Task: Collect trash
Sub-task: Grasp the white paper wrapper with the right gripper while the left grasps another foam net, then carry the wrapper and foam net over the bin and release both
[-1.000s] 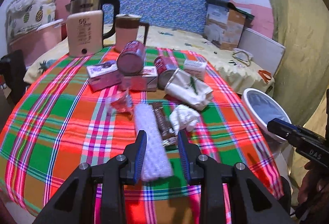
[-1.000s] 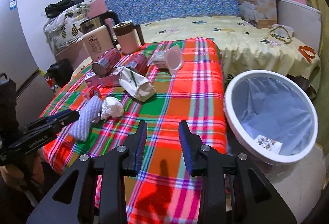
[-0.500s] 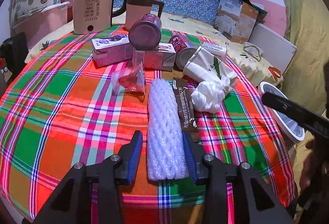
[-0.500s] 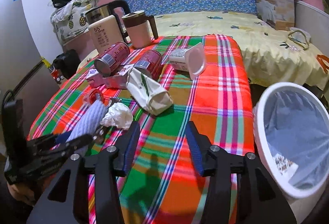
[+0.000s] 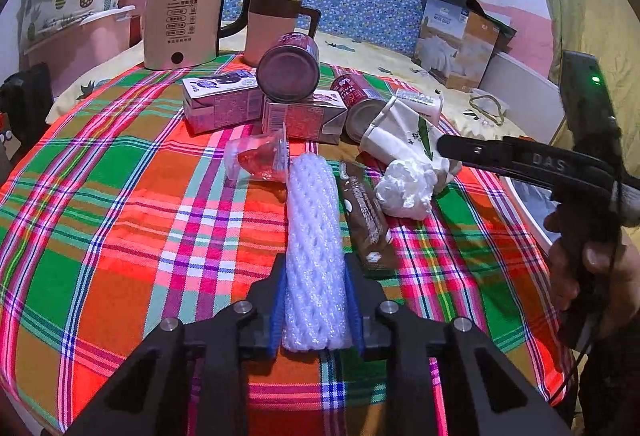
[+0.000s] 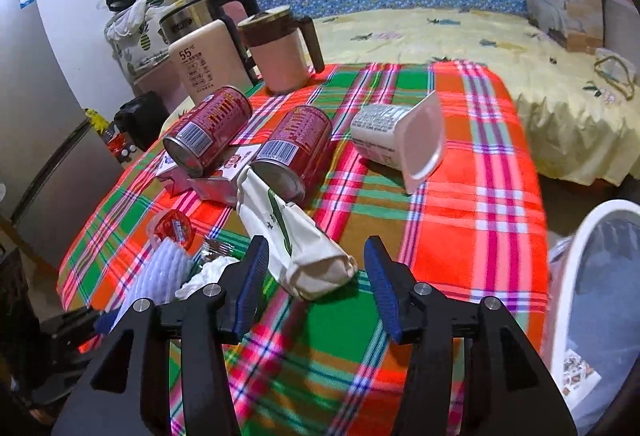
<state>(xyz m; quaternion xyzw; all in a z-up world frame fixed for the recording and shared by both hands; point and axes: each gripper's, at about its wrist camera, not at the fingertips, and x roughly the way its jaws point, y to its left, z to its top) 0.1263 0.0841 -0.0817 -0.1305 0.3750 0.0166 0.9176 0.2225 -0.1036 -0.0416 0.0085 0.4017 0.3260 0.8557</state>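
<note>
My left gripper [image 5: 314, 276] is closing on the near end of a white foam net sleeve [image 5: 314, 212], and both blue pads press its sides. A brown wrapper [image 5: 366, 220] and a crumpled white tissue [image 5: 404, 188] lie just to the sleeve's right. My right gripper [image 6: 316, 256] stands open above the plaid tablecloth, with the near end of a crushed white paper bag [image 6: 296, 240] between its fingertips, untouched. One finger of the right gripper [image 5: 500, 154] reaches in over the bag in the left wrist view. The lined white bin [image 6: 562, 300] stands off the table's right edge.
Further back lie a red jelly cup [image 5: 260, 160], two red cans [image 6: 208, 128] [image 6: 292, 152], two purple cartons [image 5: 224, 104] [image 5: 300, 116] and a tipped yogurt cup [image 6: 400, 140]. A kettle [image 5: 184, 24] and a pink mug [image 5: 272, 24] stand at the far edge. A bed is behind.
The left gripper came down over the foam sleeve, widened, then closed onto it. The right gripper swung left from the bin side to the paper bag and opened wider.
</note>
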